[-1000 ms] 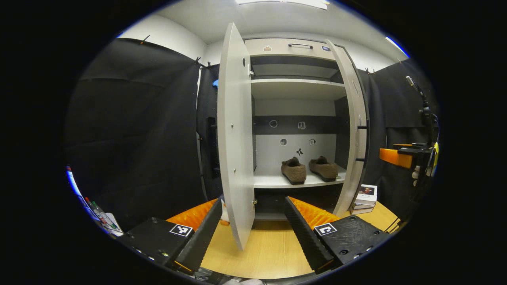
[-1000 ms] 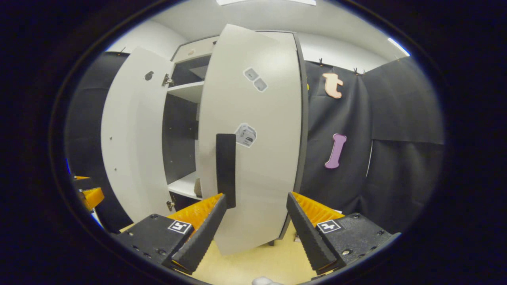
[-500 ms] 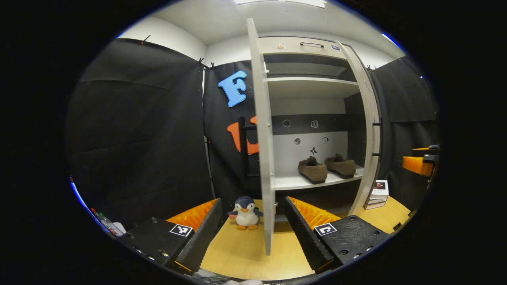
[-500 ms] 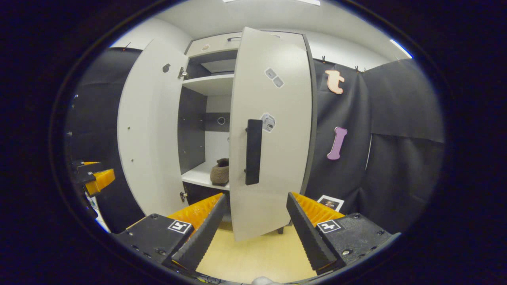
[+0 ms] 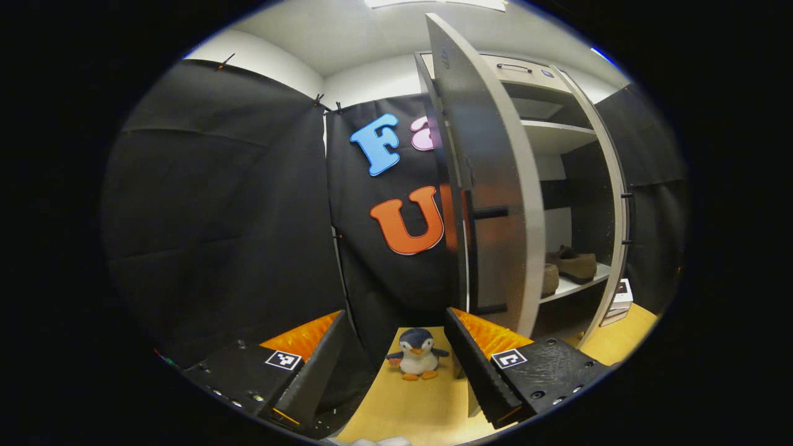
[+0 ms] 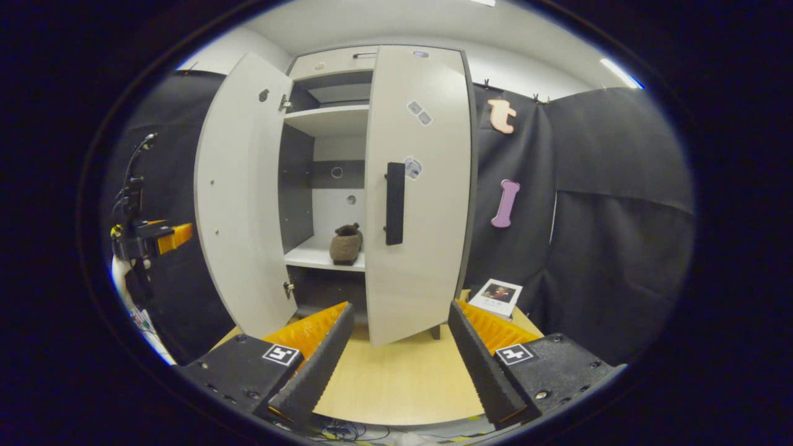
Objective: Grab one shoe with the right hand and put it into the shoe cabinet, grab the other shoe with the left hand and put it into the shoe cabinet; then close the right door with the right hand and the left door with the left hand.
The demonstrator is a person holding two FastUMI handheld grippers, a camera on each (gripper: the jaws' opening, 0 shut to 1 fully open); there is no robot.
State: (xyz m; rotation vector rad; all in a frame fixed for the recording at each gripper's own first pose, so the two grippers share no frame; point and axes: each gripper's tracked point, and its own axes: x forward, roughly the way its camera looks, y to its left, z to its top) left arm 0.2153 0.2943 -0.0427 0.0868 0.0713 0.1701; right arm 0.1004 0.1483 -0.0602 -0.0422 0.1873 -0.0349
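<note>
The grey shoe cabinet (image 6: 334, 62) stands on the wooden table. A brown shoe (image 6: 346, 244) rests on its lower shelf (image 6: 310, 257). In the left gripper view two brown shoes (image 5: 576, 263) sit there, one half hidden by the left door (image 5: 489, 186). That door stands open, its outer face and dark handle (image 5: 489, 212) towards me. The right door (image 6: 427, 186) with its black handle (image 6: 394, 203) is swung nearly closed. My left gripper (image 5: 396, 365) is open, its right finger close beside the left door's lower edge. My right gripper (image 6: 396, 359) is open, a short way back from the right door.
A toy penguin (image 5: 415, 362) stands on the table between the left gripper's fingers, farther off. Books (image 6: 495, 294) lie to the right of the cabinet. My left gripper (image 6: 176, 235) shows beyond the open left door (image 6: 238, 192). Black cloth walls close in all sides.
The left gripper has moved left round the left door, from its inner face to its outer face. The right gripper has drawn back, and the right door has swung further towards shut.
</note>
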